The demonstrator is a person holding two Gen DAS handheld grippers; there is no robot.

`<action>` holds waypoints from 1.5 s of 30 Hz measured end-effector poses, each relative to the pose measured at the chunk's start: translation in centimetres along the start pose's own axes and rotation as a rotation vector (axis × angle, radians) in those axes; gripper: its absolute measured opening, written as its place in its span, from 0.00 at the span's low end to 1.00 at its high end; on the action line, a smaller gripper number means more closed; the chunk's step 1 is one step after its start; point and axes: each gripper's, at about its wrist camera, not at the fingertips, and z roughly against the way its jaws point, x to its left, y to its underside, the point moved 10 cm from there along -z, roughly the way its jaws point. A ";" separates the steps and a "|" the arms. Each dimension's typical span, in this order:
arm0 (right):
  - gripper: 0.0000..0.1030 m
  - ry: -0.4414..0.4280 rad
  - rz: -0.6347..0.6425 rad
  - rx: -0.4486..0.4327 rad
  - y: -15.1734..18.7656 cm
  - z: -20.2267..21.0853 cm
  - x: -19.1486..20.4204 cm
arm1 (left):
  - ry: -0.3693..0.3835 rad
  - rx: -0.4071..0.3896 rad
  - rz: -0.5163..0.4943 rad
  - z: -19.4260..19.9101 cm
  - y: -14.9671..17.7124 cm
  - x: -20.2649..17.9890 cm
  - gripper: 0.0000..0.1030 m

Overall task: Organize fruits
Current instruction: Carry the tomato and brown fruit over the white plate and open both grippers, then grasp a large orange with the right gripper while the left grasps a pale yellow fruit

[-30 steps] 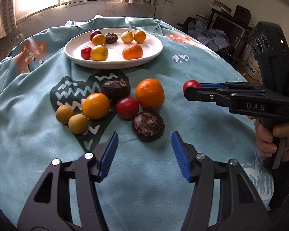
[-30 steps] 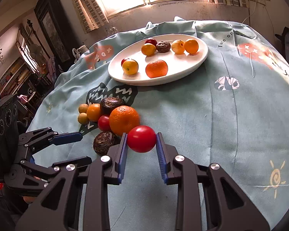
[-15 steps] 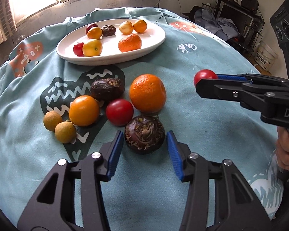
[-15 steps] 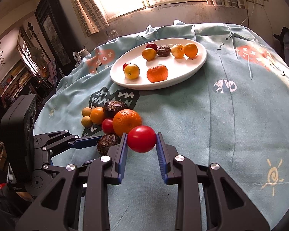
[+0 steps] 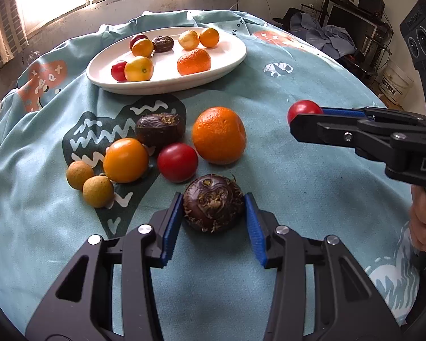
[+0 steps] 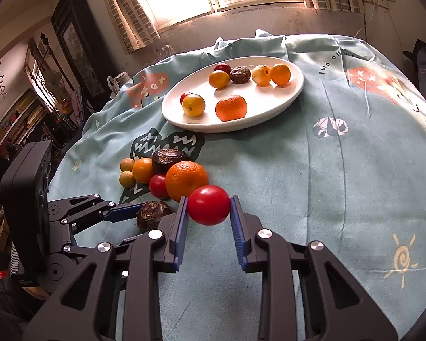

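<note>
- The left gripper (image 5: 213, 221) has moved forward since a second ago; its blue pads now flank the dark, rough fruit (image 5: 213, 202), touching or nearly so.
- That fruit sits on the cloth (image 5: 284, 187), nearest of the loose pile.
- The right gripper (image 6: 208, 218) still pinches a red tomato (image 6: 209, 205), held above the cloth, right of the pile.
- The plate (image 5: 230, 62) lies far back.
</note>
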 end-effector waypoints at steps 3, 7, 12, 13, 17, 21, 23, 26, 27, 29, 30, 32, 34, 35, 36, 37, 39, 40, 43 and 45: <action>0.29 0.006 0.004 0.008 0.2 -0.3 -0.1 | 0.018 -0.015 -0.005 1.2 0.6 0.2 0.43; 0.29 0.006 0.017 0.014 0.3 -0.6 0.1 | 0.057 -0.042 0.000 2.9 0.6 0.8 0.43; 0.29 -0.025 0.008 -0.005 -0.5 -0.5 0.5 | 0.103 -0.095 -0.002 5.3 -2.1 2.0 0.43; 0.29 -0.034 0.006 -0.013 -1.0 -0.4 0.7 | 0.105 -0.108 -0.002 5.7 -3.2 2.4 0.43; 0.29 -0.021 0.025 -0.089 -4.6 -0.1 1.2 | 0.082 -0.176 0.030 6.0 -8.5 4.9 0.43; 0.29 0.019 0.022 -0.168 -8.8 -0.8 0.3 | 0.055 -0.199 0.075 3.8 -13.1 7.3 0.43; 0.29 0.052 0.012 -0.195 -10.6 -1.7 -0.9 | 0.037 -0.190 0.094 1.9 -14.8 8.3 0.43; 0.29 0.068 -0.018 -0.199 -12.6 -3.8 -2.7 | 0.020 -0.166 0.112 -1.0 -16.8 9.6 0.43; 0.29 0.079 -0.020 -0.193 -13.0 -4.7 -3.2 | 0.012 -0.154 0.117 -1.9 -17.2 9.9 0.43; 0.29 0.085 -0.027 -0.174 -13.4 -6.2 -3.9 | 0.010 -0.132 0.123 -3.6 -17.7 10.4 0.43; 0.29 0.086 -0.033 -0.164 -13.5 -6.9 -4.2 | 0.008 -0.122 0.124 -4.3 -17.8 10.5 0.43; 0.33 0.084 -0.037 -0.145 -13.3 -7.9 -4.5 | -0.006 -0.112 0.133 -5.1 -17.9 10.7 0.64; 0.41 0.096 -0.032 -0.136 -13.1 -8.3 -4.5 | -0.041 -0.148 0.143 -4.3 -18.1 11.1 0.79; 0.43 0.101 -0.028 -0.134 -12.9 -8.1 -4.4 | -0.044 -0.164 0.137 -3.8 -18.0 11.1 0.79; 0.48 0.099 -0.025 -0.133 -12.8 -7.8 -4.3 | -0.039 -0.168 0.126 -3.1 -17.9 10.9 0.79; 0.51 0.094 -0.027 -0.140 -12.7 -7.3 -4.0 | -0.042 -0.170 0.119 -2.4 -17.7 10.9 0.81; 0.52 0.068 -0.026 -0.160 -12.4 -6.0 -3.2 | -0.065 -0.183 0.118 -0.6 -16.9 11.1 0.88; 0.52 0.047 -0.017 -0.162 -12.1 -5.3 -2.6 | -0.069 -0.196 0.120 0.5 -16.3 11.2 0.90; 0.54 0.012 0.030 -0.154 -10.6 -3.8 -0.8 | -0.069 -0.202 0.136 3.3 -13.8 11.5 0.91; 0.56 -0.016 0.040 -0.135 -9.1 -3.2 0.2 | -0.067 -0.204 0.161 4.7 -11.7 11.7 0.95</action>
